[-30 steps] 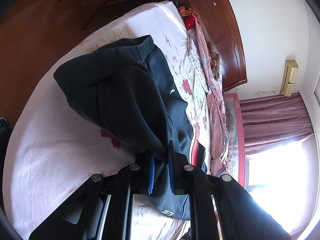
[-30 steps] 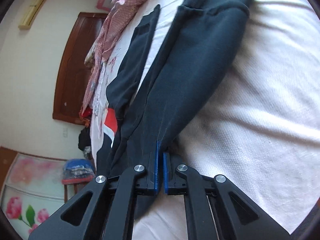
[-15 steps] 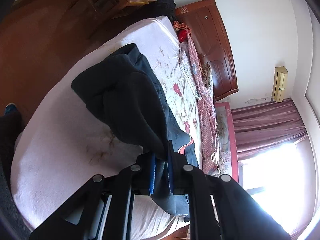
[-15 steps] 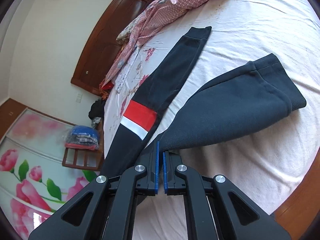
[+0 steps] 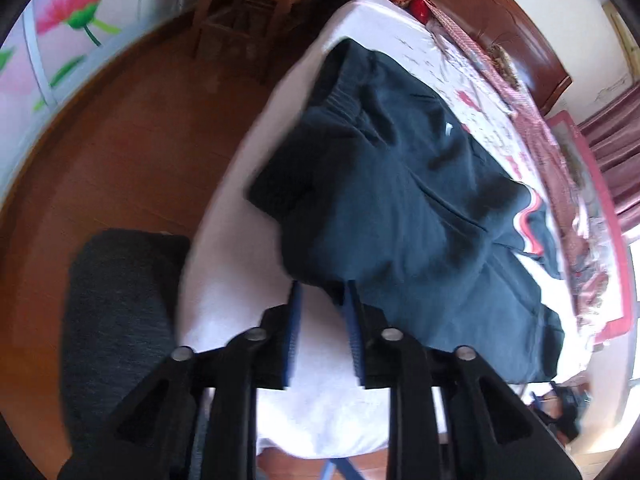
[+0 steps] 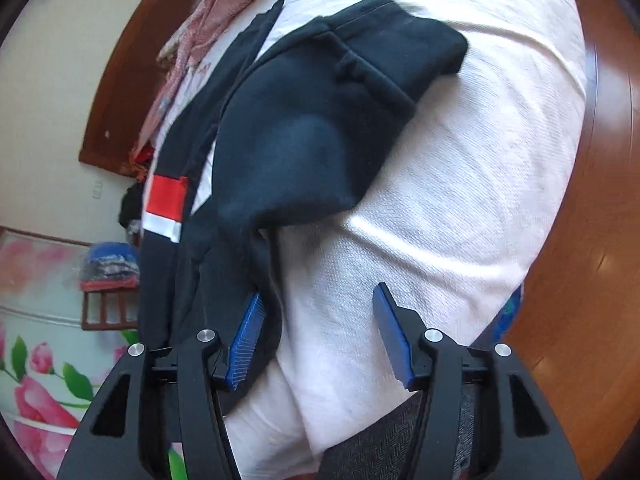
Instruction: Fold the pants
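Dark navy fleece, one pair of pants [image 5: 404,200], spread on one white-sheeted bed [image 5: 240,320], with one leg folded back over the rest and its cuffed end [image 6: 384,52] toward the middle of the bed. One red and white band [image 6: 164,208] on the other leg, one small white logo mark [image 5: 449,129] near the waistband, too small to read. No legible writing anywhere.

Two hand-held grippers. Left gripper [image 5: 322,300] at the near edge of the pants, blue pads slightly apart and opening, a fold of fabric just at the tips, not pressed. Right gripper [image 6: 316,312] with jaws wide and opening, left pad against the pants' edge, only bed sheet between the pads.

One pink checked cloth [image 6: 224,4] along the far side of the bed; one wooden headboard [image 5: 500,24] beyond the pants
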